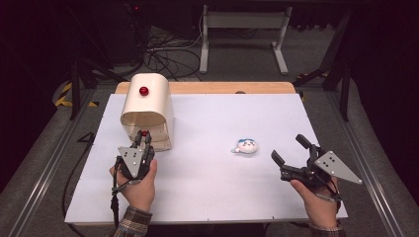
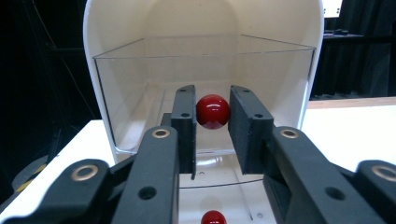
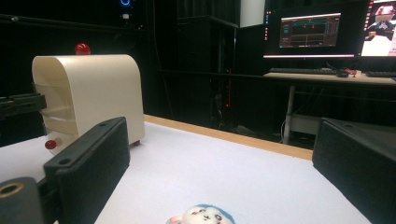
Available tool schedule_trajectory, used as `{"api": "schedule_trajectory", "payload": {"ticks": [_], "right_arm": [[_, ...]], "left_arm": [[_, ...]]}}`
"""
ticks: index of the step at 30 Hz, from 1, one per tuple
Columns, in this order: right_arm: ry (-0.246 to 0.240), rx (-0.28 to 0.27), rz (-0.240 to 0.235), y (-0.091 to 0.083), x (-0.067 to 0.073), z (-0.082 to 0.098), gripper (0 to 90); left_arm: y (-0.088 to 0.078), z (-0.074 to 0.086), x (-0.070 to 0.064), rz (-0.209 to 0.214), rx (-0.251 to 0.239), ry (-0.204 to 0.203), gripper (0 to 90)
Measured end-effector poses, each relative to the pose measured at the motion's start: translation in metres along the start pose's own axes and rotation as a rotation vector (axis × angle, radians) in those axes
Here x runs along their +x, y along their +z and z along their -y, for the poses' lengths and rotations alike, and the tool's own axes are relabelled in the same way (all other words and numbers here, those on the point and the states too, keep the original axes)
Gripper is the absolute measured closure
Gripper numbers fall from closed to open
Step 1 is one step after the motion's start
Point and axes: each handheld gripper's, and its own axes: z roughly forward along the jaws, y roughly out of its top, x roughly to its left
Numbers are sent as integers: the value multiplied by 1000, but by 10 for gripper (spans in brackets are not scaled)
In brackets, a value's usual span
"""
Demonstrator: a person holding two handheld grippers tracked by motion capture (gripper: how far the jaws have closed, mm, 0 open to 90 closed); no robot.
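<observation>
A cream arched box [image 1: 148, 106] stands at the table's left, with a red ball [image 1: 144, 91] on its top and a clear drawer [image 2: 140, 93] in its open front. My left gripper [image 1: 144, 138] points into that front. Its two black jaws sit tight against either side of the drawer's red knob [image 2: 213, 111]. A small white and blue plush toy [image 1: 245, 145] lies right of the table's middle. My right gripper [image 1: 287, 147] is near the right edge, open, aimed toward the toy [image 3: 201, 215] with nothing between its jaws [image 3: 219, 163].
White sheet covers the table [image 1: 207, 187]; a wooden strip [image 1: 222, 87] shows along its far edge. Behind it are a white desk frame [image 1: 242, 29] and floor cables [image 1: 168, 54]. Monitors [image 3: 308, 30] glow on a desk in the right gripper view.
</observation>
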Motion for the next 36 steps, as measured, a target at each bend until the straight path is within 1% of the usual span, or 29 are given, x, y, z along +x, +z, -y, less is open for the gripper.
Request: {"api": "schedule_trajectory", "payload": {"ticks": [7, 12, 14, 20, 25, 31, 36], "right_arm": [[-1, 1, 1, 0, 0, 0, 50], [-4, 0, 0, 0, 0, 0, 51], [-1, 0, 0, 0, 0, 0, 51], [-4, 4, 0, 1, 1, 0, 51], [-4, 5, -3, 1, 1, 0, 53], [-6, 3, -4, 1, 1, 0, 53], [-6, 4, -2, 1, 1, 0, 53]], "left_arm": [[-1, 0, 1, 12, 5, 16, 738], [-5, 0, 2, 17, 4, 28, 738], [-7, 1, 3, 24, 4, 19, 738], [-11, 0, 6, 40, 9, 17, 738], [-14, 0, 8, 56, 10, 5, 738], [-17, 0, 10, 69, 11, 15, 738], [-19, 0, 11, 75, 10, 10, 738]]}}
